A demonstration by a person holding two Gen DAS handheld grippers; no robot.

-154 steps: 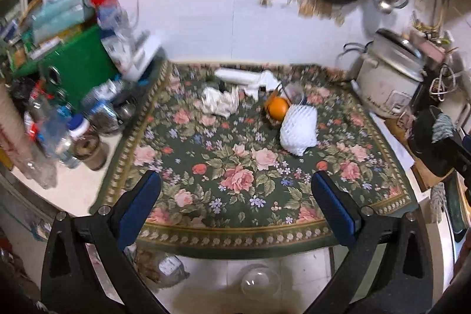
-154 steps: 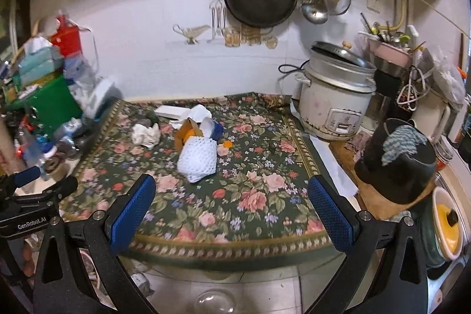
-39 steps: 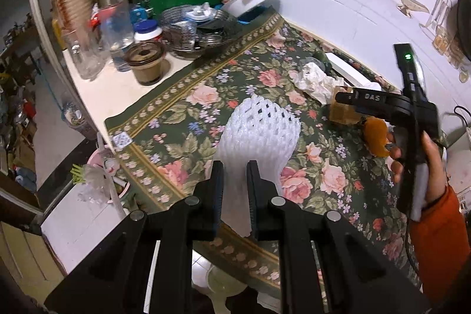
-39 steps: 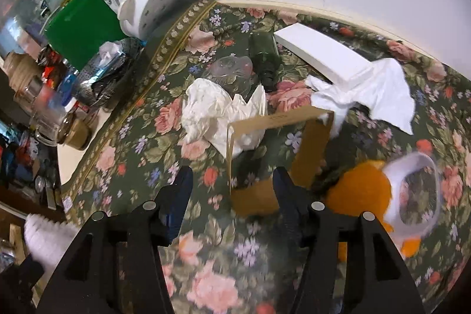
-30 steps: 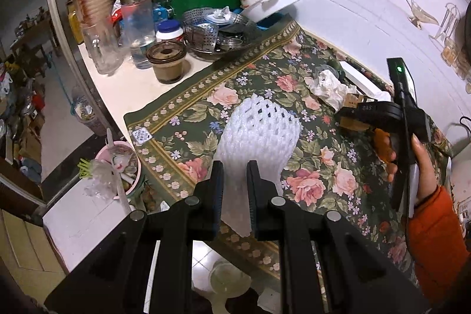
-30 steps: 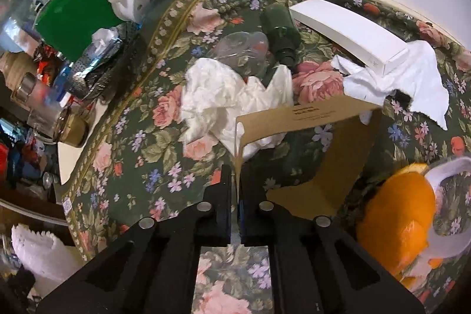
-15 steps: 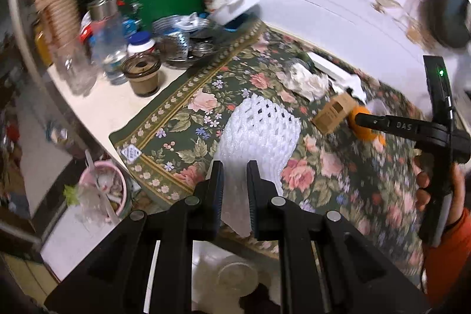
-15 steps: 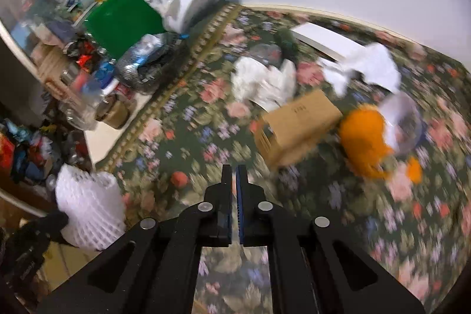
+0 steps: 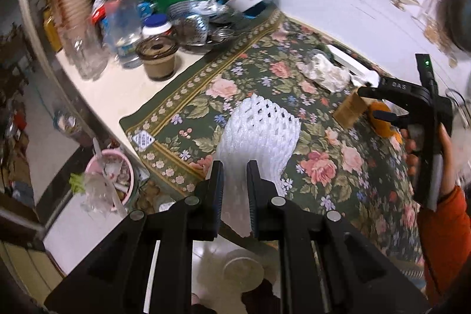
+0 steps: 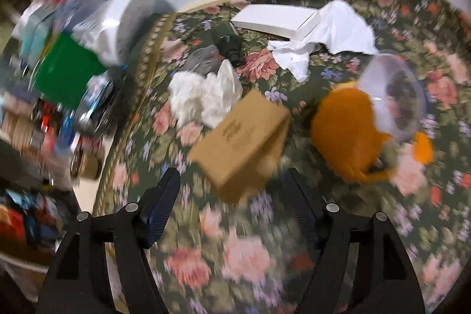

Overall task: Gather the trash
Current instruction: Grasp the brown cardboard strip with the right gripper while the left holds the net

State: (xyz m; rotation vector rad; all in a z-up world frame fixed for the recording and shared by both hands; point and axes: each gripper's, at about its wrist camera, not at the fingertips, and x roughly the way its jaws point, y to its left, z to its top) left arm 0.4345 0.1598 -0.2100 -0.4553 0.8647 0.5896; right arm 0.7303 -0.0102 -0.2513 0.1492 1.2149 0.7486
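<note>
Trash on this counter comes in a few flavours, and the piece already in hand is the white foam fruit net [image 9: 260,131]. It sits pinched at its lower end in the left gripper [image 9: 234,181], jaws nearly together, with the rest fanning up and out over the edge of the green floral cloth [image 9: 338,184]. My guess is it weighs next to nothing and squashes flat, so a firm pinch is fine and there's nothing to break; the only worry is it slipping out if it's held by a thin edge.

Next up looks like the small brown cardboard box [image 10: 241,137], lying tilted on the cloth right ahead of the right gripper [image 10: 232,187], whose jaws are spread wide and empty. I'd say it's light and fairly stiff but hollow, so squeezing the broad faces could crush it. Taking it across a short side near a corner seems safer.

Touching the box's far side is crumpled white tissue paper [image 10: 203,96], soft and grabbable anywhere. To its right, a big piece of orange peel [image 10: 344,131] leans against a clear plastic cup [image 10: 391,96]; the peel is probably slick and floppy. Further back are a white flat carton [image 10: 273,16] and a loose white napkin [image 10: 329,31]. A pink bin [image 9: 112,178] stuffed with scraps sits on the floor below the counter [image 9: 117,90].
</note>
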